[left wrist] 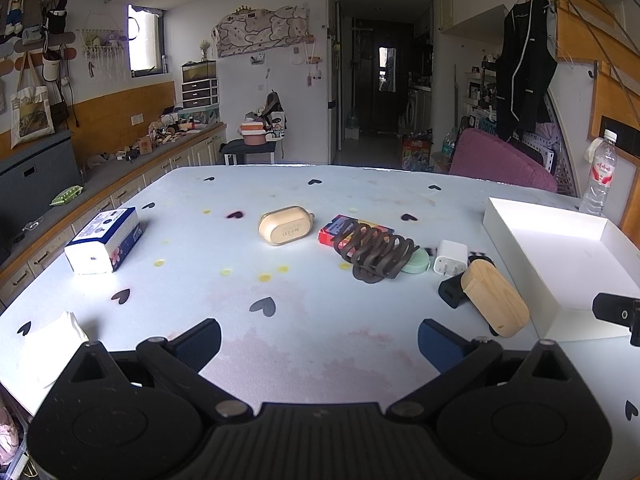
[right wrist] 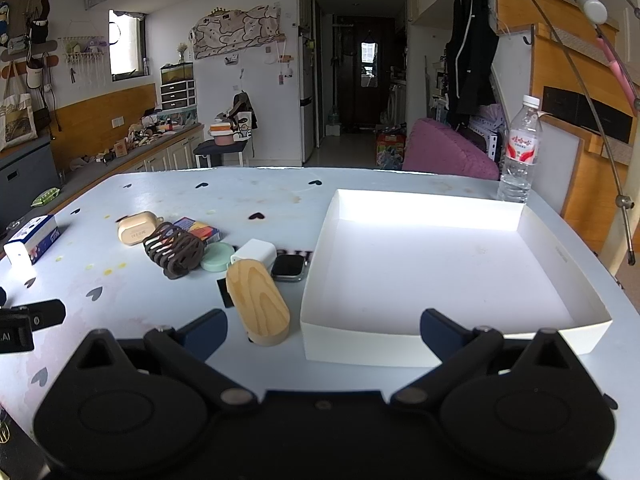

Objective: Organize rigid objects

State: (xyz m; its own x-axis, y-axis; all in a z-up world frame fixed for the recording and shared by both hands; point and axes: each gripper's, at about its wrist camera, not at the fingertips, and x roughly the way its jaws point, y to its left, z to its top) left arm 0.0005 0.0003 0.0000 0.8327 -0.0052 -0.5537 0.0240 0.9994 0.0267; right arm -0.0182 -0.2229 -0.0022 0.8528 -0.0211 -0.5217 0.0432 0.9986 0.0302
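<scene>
Oval wooden block (right wrist: 258, 304) is lying beside shallow white cardboard tray (right wrist: 520, 220) on pale heart-print surface (right wrist: 160, 312); L claw (left wrist: 319, 336) & R claw (right wrist: 324, 330) are both gaping, holding nothing.

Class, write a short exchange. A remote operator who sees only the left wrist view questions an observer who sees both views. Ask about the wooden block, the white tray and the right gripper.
Operator: Is anything hidden behind the wooden block?
Observer: Yes. A smartwatch lies flat between the block and the left wall of the white tray.
Operator: I see only a corner of the right gripper. Is it open?
Observer: Its jaws stand wide apart and hold nothing. It points at the tray's near wall.
</scene>
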